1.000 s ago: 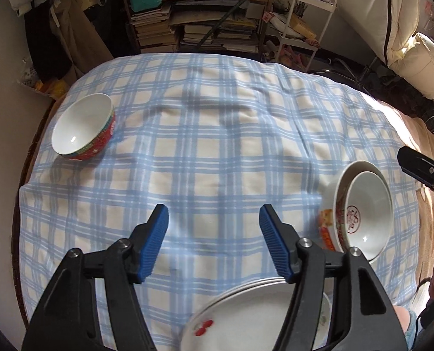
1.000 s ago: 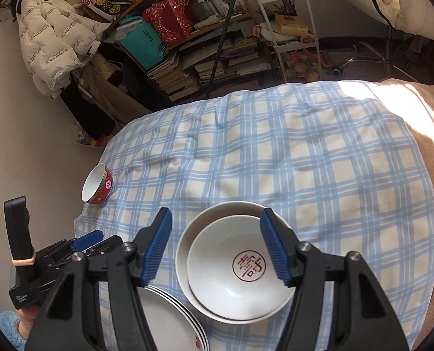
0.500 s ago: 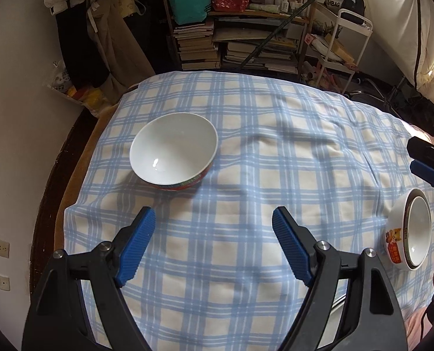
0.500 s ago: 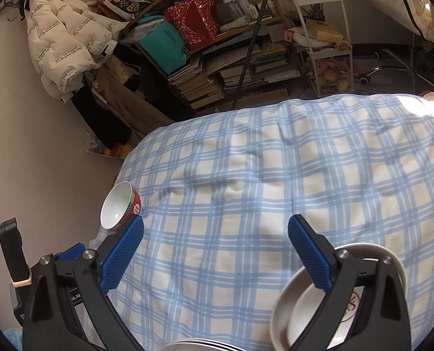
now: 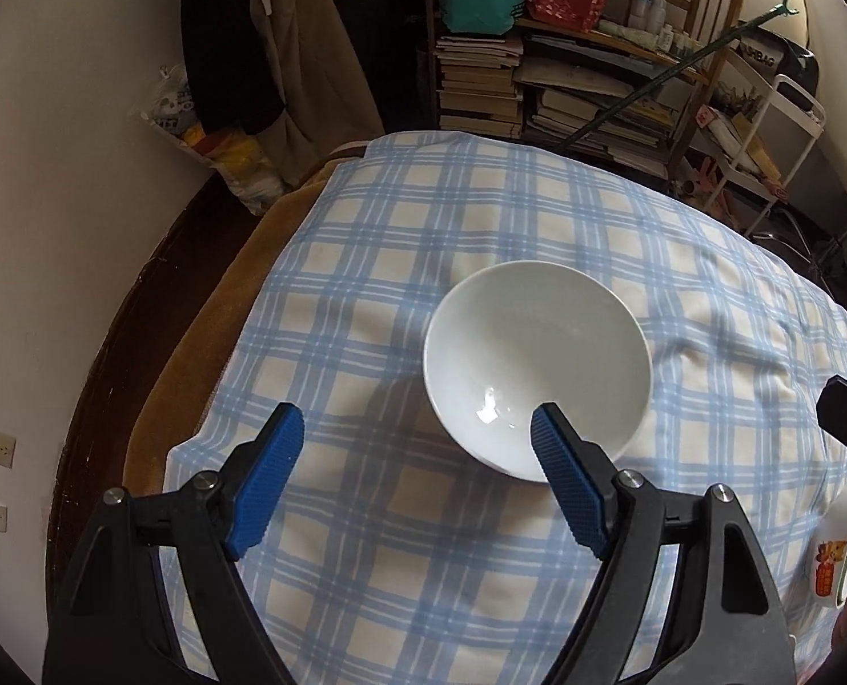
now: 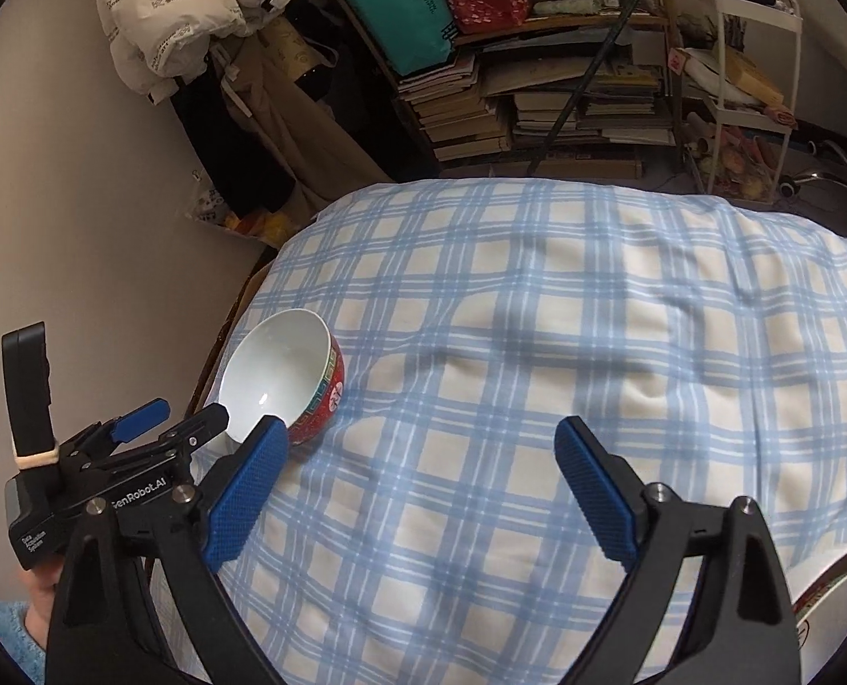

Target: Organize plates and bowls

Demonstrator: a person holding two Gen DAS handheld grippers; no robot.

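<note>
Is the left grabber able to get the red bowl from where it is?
Probably yes. The left gripper is open right at the red bowl, one finger over its near rim, and nothing lies between them on the checked cloth.

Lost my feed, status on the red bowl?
Left gripper open, at the red bowl, not gripping. Right gripper open, empty. Stacked bowls at right. Nothing in the way.

The left gripper (image 5: 417, 476) hangs low over the table's left side, jaws spread wide, holding nothing. The right gripper (image 6: 420, 494) sits to its right, also spread wide and empty. A hand (image 6: 37, 599) grips the left tool's handle at the near-left edge.
</note>
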